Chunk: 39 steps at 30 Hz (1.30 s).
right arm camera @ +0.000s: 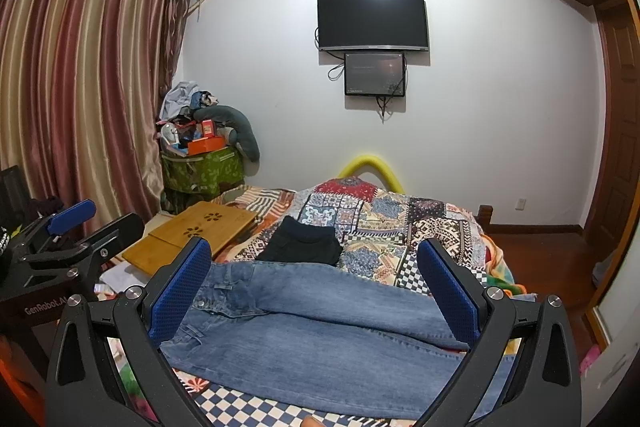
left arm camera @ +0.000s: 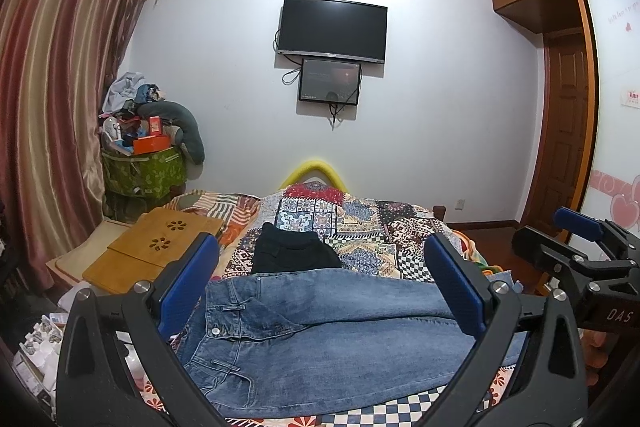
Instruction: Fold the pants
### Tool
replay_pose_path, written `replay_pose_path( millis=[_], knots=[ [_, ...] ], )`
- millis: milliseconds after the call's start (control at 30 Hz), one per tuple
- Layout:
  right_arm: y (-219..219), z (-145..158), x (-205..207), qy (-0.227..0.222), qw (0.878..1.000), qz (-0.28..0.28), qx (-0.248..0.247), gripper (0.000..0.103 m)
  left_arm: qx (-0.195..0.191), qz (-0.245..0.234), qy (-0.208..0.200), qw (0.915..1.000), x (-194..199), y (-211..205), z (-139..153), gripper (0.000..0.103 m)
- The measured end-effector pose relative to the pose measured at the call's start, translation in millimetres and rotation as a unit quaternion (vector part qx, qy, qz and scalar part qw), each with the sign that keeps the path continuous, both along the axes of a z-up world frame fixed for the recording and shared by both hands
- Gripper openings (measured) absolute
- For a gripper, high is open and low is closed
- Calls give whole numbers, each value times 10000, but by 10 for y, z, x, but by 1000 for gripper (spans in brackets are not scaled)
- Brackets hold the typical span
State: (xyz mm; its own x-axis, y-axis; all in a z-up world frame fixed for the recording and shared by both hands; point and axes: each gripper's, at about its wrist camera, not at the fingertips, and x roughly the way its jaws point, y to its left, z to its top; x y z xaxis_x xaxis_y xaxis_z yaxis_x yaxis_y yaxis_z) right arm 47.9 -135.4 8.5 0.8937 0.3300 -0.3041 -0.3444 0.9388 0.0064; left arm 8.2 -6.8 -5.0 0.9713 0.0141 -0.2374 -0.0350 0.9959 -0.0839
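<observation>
Blue jeans (left arm camera: 320,331) lie flat across the near end of the bed, waistband to the left, legs running right; they also show in the right wrist view (right arm camera: 320,331). My left gripper (left arm camera: 320,263) is open and empty, hovering above the jeans. My right gripper (right arm camera: 314,263) is open and empty, also above the jeans. The right gripper shows at the right edge of the left wrist view (left arm camera: 576,251), and the left gripper at the left edge of the right wrist view (right arm camera: 68,235).
A folded black garment (left arm camera: 294,253) lies beyond the jeans on the patchwork quilt (left arm camera: 360,223). A wooden lap table (left arm camera: 160,247) rests at the bed's left side. A green basket of clutter (left arm camera: 144,167) stands by the curtain. Wardrobe and door stand to the right.
</observation>
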Motion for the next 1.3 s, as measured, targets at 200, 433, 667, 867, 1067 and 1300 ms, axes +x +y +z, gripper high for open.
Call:
replay_pose_path(
  millis=[200, 433, 667, 867, 1067, 1300],
  knots=[
    [-33, -2, 20, 29, 10000, -13, 8, 102, -33, -10, 20, 10000, 14, 17, -2, 103],
    [-50, -2, 54, 58, 10000, -14, 3, 102, -38, -6, 22, 10000, 25, 25, -10, 103],
    [-44, -23, 90, 111, 9999, -16, -16, 102, -59, 19, 53, 10000, 79, 72, -13, 103],
    [-42, -96, 210, 243, 9997, -84, -48, 102, -62, 52, 144, 9999, 223, 105, -60, 103],
    [-67, -230, 512, 434, 9982, -286, -297, 102, 0, 76, 363, 9993, 605, 230, -148, 103],
    [-198, -539, 1114, 862, 9912, -611, -796, 102, 254, 236, 1044, 9939, 1431, 486, -498, 103]
  ],
)
